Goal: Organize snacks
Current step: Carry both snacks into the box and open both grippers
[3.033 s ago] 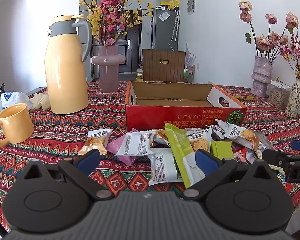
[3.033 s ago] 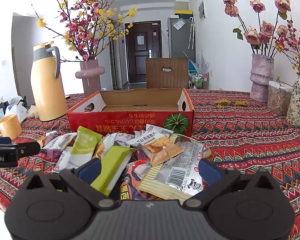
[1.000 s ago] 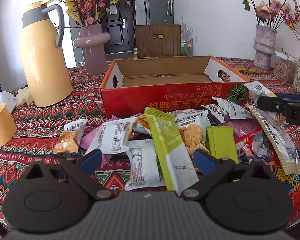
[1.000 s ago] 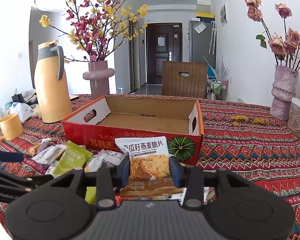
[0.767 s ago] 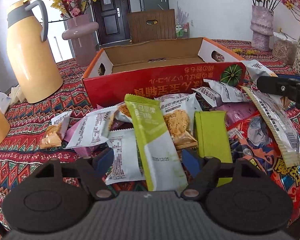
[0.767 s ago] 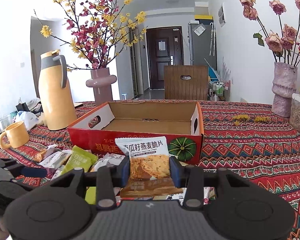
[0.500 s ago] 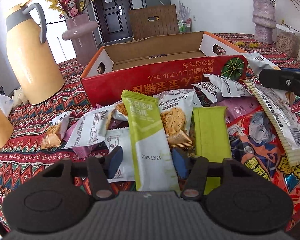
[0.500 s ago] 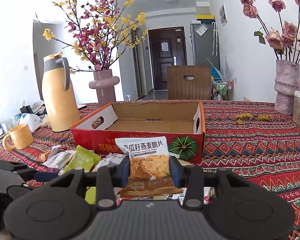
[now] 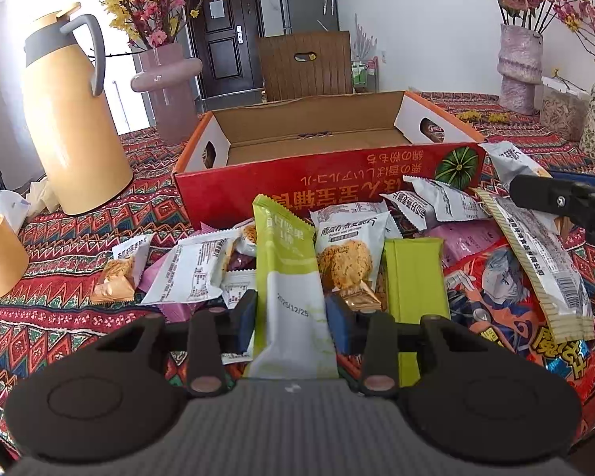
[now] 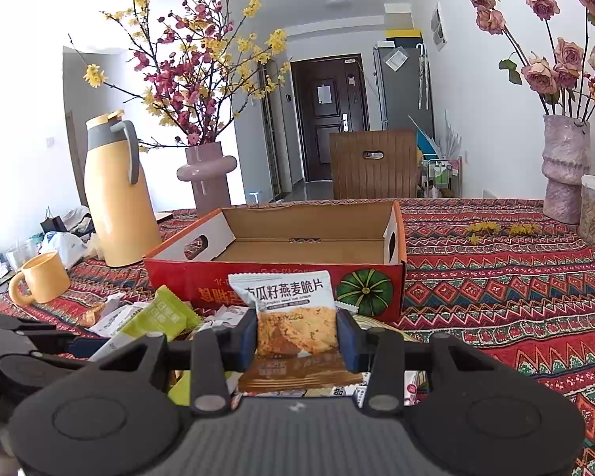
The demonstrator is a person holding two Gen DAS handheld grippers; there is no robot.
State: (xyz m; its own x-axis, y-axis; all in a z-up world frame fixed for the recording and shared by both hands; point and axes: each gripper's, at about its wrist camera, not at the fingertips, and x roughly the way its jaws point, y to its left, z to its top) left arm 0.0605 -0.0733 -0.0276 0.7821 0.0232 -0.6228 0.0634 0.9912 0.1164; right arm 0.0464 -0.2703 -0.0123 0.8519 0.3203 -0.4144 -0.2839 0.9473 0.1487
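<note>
A pile of wrapped snacks lies on the patterned tablecloth in front of an open, empty red cardboard box. My left gripper is closing its jaws on a long light-green snack bar at the near edge of the pile, and both blue pads touch the bar's sides. My right gripper is shut on a white and orange oat crisp packet, held upright above the table in front of the box. One right finger shows at the right of the left wrist view.
A yellow thermos jug, a yellow mug and a pink vase stand to the left of the box. Flower vases and a jar stand at the right. A wooden chair is behind the table.
The left jaws went from wide open to closed against the green bar. The right gripper, open over the pile three seconds ago, has kept hold of the oat crisp packet since.
</note>
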